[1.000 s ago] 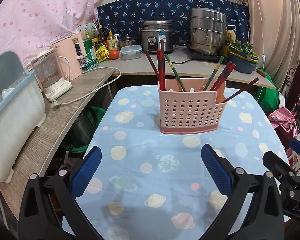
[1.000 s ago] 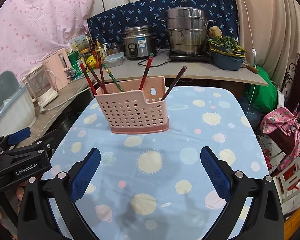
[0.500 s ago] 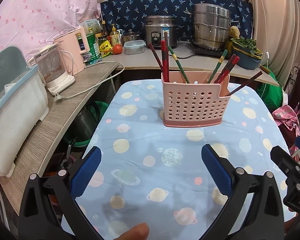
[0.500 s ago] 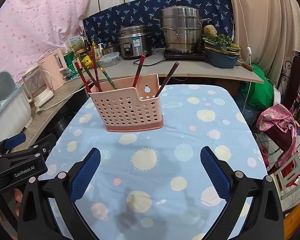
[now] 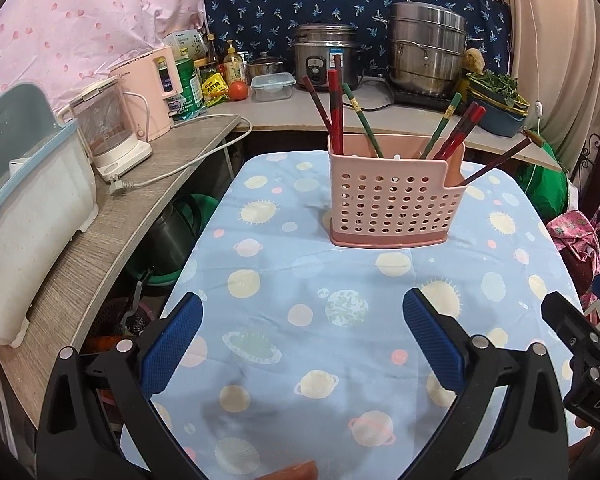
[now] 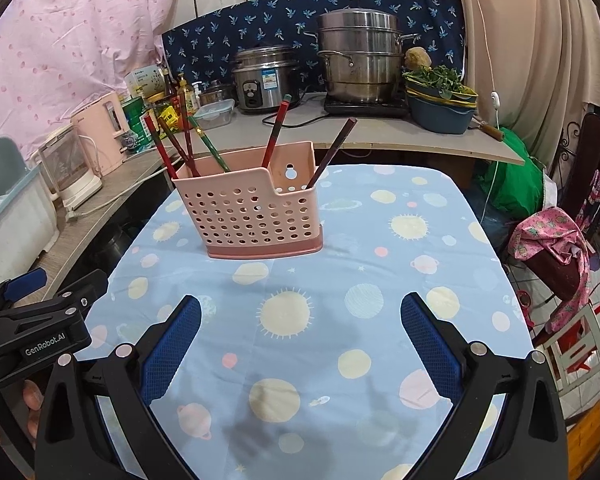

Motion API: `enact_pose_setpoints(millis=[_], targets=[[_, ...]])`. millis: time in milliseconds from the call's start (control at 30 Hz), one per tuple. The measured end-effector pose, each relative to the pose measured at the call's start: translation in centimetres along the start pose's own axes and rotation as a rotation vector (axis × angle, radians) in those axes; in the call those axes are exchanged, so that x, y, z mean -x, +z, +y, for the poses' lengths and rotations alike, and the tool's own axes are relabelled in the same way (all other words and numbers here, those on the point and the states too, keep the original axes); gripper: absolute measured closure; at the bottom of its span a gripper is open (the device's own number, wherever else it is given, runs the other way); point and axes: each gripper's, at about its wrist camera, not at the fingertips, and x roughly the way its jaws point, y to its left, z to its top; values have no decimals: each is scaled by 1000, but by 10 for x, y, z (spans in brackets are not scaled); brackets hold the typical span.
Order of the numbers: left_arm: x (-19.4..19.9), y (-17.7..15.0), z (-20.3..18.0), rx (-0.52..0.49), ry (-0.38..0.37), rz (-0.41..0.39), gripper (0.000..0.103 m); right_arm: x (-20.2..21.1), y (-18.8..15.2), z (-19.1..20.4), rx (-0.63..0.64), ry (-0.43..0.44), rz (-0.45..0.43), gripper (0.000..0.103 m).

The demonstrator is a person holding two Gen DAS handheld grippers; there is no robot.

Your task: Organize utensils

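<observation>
A pink perforated utensil holder [image 5: 388,204] [image 6: 252,212] stands on the table with the blue planet-print cloth [image 5: 340,312] [image 6: 340,272]. Several red, green and dark chopsticks [image 5: 334,108] [image 6: 274,134] lean out of its compartments. My left gripper [image 5: 302,344] hovers open above the cloth, well short of the holder, with nothing between its blue pads. My right gripper [image 6: 300,344] is open too, empty, at a similar distance. Each wrist view shows the other gripper at its edge, left one [image 6: 32,332], right one [image 5: 580,344].
A wooden counter [image 5: 112,216] runs along the left with a white bin [image 5: 24,208], a kettle [image 5: 108,132] and a loose plug [image 5: 120,188]. Behind are a rice cooker [image 6: 264,78], a steel steamer pot [image 6: 360,60] and a bowl of greens [image 6: 440,96]. A fingertip [image 5: 288,472] shows at the bottom edge.
Both grippers have drawn back and risen a little from the holder, which looks smaller and farther now. Both stay open and empty.
</observation>
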Motion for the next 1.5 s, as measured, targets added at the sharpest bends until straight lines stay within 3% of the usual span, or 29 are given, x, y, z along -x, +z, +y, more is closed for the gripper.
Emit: enact_pose_setpoints(millis=[1500], targets=[[-8, -4, 5, 2, 11, 13, 7, -6, -2, 3, 17, -19, 10, 7]])
